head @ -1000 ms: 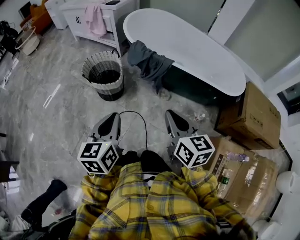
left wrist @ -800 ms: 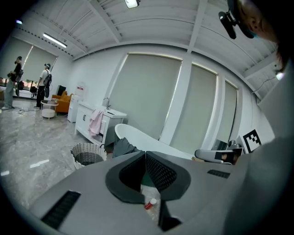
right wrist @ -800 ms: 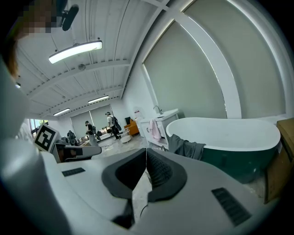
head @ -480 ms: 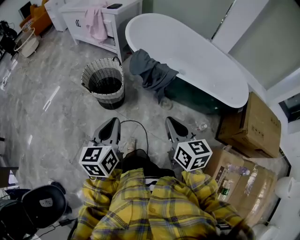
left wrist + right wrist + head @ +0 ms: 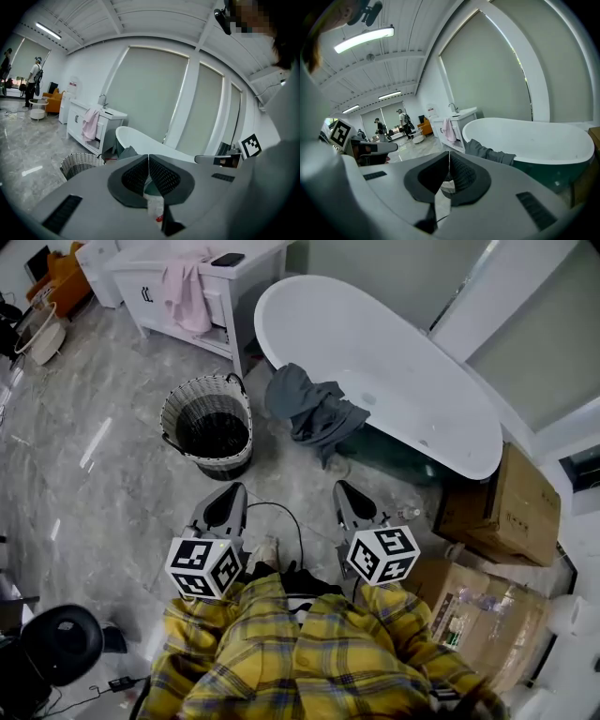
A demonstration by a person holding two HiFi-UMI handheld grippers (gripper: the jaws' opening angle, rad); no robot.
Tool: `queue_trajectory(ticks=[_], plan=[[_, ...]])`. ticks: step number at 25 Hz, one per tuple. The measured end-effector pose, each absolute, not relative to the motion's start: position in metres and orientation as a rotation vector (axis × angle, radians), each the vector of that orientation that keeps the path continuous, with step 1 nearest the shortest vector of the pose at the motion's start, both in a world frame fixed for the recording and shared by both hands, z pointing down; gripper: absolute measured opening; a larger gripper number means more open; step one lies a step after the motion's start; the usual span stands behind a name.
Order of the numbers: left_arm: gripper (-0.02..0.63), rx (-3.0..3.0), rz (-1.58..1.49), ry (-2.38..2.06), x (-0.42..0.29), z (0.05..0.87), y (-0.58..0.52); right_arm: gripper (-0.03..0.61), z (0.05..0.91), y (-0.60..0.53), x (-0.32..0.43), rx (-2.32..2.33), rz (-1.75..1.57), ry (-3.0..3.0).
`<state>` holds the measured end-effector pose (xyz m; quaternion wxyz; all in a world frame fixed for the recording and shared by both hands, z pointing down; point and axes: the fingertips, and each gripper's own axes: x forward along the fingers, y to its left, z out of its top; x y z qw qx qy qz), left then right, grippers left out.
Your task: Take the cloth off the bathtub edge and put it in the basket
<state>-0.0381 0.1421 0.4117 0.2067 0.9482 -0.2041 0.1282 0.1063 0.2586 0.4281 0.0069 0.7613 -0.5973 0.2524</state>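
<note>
Both tools sit low in front of the person in the yellow plaid shirt, pointing out over the grey marble floor toward the tub. The left hand-held gripper has its jaws pressed together at the tips and grips nothing. The right hand-held gripper is just the same, closed tight and carrying nothing. Up ahead, the cloth, dark grey and crumpled, hangs over the near edge of the white bathtub. It drapes down the tub's dark outer side toward the floor, well clear of both sets of tips. The basket, round and woven with a dark inside, stands on the floor just left of the cloth, near the tub's end. Behind it, a white desk has a pink towel draped over its front. Cardboard boxes crowd the right side beside the tub's other end.
</note>
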Motion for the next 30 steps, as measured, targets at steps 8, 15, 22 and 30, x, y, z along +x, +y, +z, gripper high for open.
queue_trajectory(ticks=[8,15,22,30], plan=[[0.02,2.638,0.385,-0.482,-0.017,0.423,0.086,0.029,0.436,0.203,0.13,2.415,0.772,-1.83],[0.02,2.614,0.412,-0.489,-0.003,0.438,0.062,0.149,0.462,0.176,0.156,2.361,0.83,-1.803],[0.02,2.59,0.434,-0.573,0.025,0.452,0.029,0.169,0.5,0.143,0.206,2.266,0.866,-1.806],[0.02,2.552,0.496,-0.649,0.084,0.465,0.004,0.216,0.554,0.108,0.288,2.048,0.913,-1.821]])
